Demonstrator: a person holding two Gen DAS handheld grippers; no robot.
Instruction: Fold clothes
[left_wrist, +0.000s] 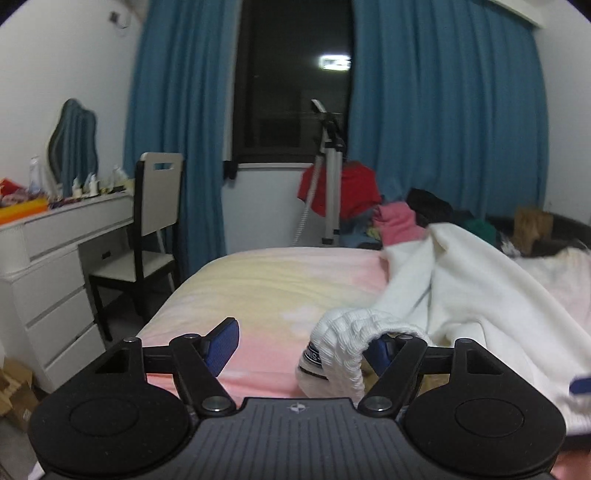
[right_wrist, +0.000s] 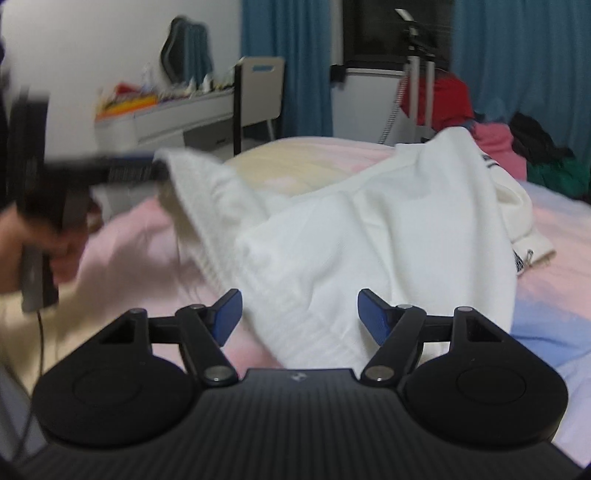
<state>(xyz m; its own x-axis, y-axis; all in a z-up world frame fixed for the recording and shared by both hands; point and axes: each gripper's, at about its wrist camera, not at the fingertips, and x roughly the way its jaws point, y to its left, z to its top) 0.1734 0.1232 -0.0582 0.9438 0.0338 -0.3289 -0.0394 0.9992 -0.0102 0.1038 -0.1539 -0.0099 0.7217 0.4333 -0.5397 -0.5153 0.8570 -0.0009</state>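
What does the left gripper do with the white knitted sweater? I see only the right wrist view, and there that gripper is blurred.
Observer: In the left wrist view, the ribbed cuff of the white knitted sweater hangs over one finger of the left gripper. The jaws stand apart, so nothing is pinched.
Operator: Is the other finger free?
Observer: Yes. Its blue pad is bare, with only the pink and yellow bed cover beyond it.
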